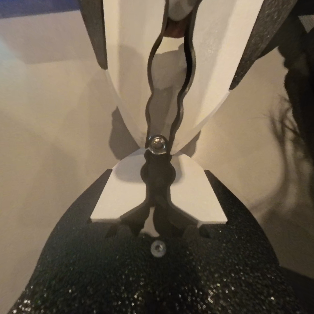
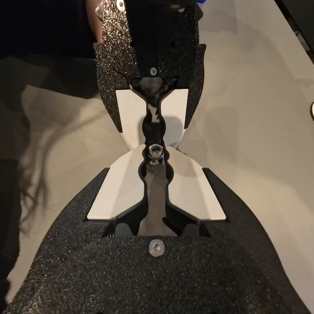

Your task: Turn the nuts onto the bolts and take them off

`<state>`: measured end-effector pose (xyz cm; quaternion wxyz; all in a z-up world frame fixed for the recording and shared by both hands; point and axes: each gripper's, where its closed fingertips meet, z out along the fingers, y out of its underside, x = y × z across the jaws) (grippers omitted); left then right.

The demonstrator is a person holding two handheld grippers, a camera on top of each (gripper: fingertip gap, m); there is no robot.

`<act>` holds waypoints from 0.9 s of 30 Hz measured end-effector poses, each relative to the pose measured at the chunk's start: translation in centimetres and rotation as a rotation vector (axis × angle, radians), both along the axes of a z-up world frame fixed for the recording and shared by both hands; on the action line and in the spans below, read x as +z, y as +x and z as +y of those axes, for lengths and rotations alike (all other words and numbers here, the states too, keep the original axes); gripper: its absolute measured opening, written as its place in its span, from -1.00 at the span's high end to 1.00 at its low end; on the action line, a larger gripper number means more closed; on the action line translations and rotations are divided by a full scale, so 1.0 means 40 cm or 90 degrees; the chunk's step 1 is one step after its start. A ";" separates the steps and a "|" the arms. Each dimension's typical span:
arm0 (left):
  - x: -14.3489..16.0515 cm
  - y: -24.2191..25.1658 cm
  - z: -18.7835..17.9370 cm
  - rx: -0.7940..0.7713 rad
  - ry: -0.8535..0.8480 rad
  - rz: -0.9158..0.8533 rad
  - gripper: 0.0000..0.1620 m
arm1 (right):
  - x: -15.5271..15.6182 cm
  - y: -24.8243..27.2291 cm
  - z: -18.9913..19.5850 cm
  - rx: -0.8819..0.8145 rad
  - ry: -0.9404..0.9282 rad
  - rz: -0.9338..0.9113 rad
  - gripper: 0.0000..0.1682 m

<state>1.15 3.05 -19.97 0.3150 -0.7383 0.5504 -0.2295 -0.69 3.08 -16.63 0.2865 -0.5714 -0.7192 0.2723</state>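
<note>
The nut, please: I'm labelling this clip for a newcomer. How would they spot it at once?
Over the beige table, the left gripper and right gripper meet tip to tip. Between the tips sits a small metal bolt. The nut is the shiny ring with a hole, the only bright metal among white fingers.

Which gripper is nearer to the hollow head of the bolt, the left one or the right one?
Right. The bolt head sits between the right gripper's fingertips; the left gripper meets it tip to tip from beyond, at the nut.
</note>
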 end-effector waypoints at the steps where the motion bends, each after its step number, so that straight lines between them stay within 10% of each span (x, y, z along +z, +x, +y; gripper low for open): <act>1: 0.000 0.000 0.000 0.000 0.000 0.000 0.79 | 0.000 0.001 0.001 0.001 -0.001 0.001 0.79; 27: 0.003 0.000 -0.002 -0.002 0.004 -0.015 0.80 | 0.058 0.043 -0.024 0.042 -0.150 0.232 0.68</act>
